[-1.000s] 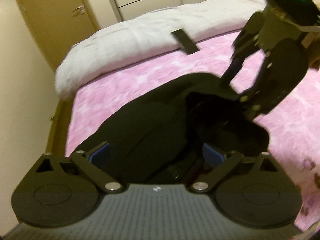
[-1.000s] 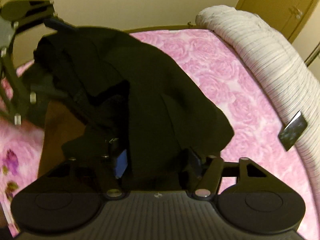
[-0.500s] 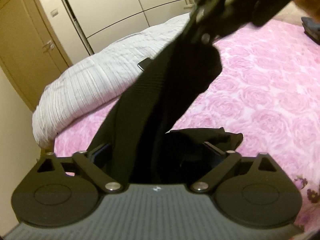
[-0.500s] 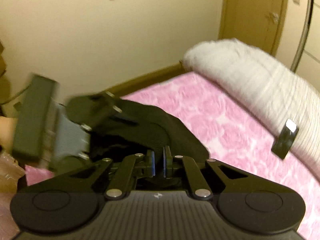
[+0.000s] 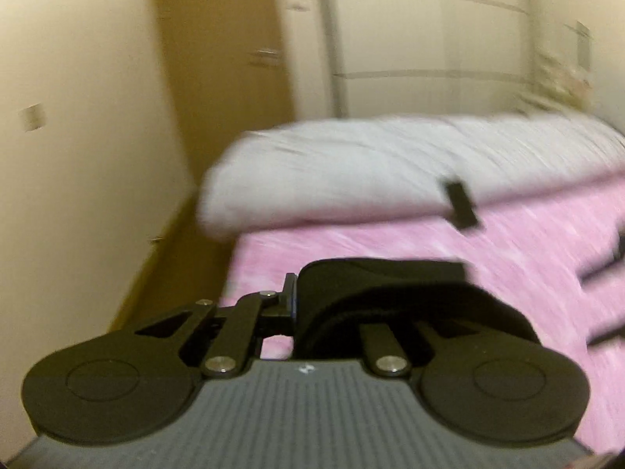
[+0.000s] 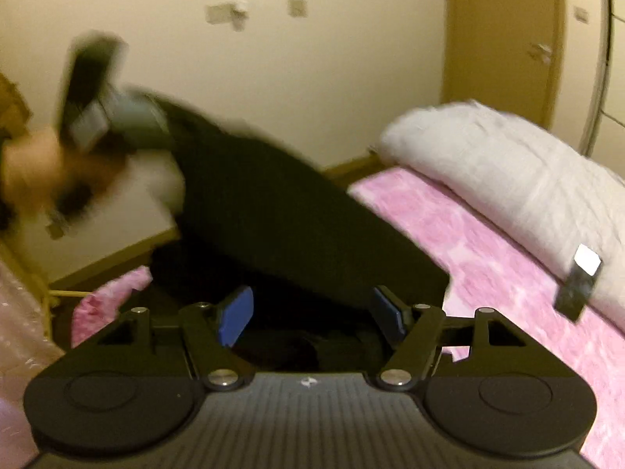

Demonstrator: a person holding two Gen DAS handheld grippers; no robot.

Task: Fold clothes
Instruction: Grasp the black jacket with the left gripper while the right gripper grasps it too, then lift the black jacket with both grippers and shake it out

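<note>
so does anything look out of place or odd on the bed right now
One thing: a small flat dark object lies tilted against the edge of the white duvet, partly over the pink sheet. It is too blurred to identify. The black garment is bunched, not yet folded.

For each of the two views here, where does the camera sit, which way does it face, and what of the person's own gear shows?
Left wrist: sits on the left gripper, jaws just closed on the black garment; faces the white duvet, wardrobe and door beyond.
Right wrist: sits on the right gripper, jaws just opened, pads apart, garment lying between them; faces the wall, with the left gripper and hand blurred.
Shared: garment, duvet, pink bedspread, small black object.
</note>
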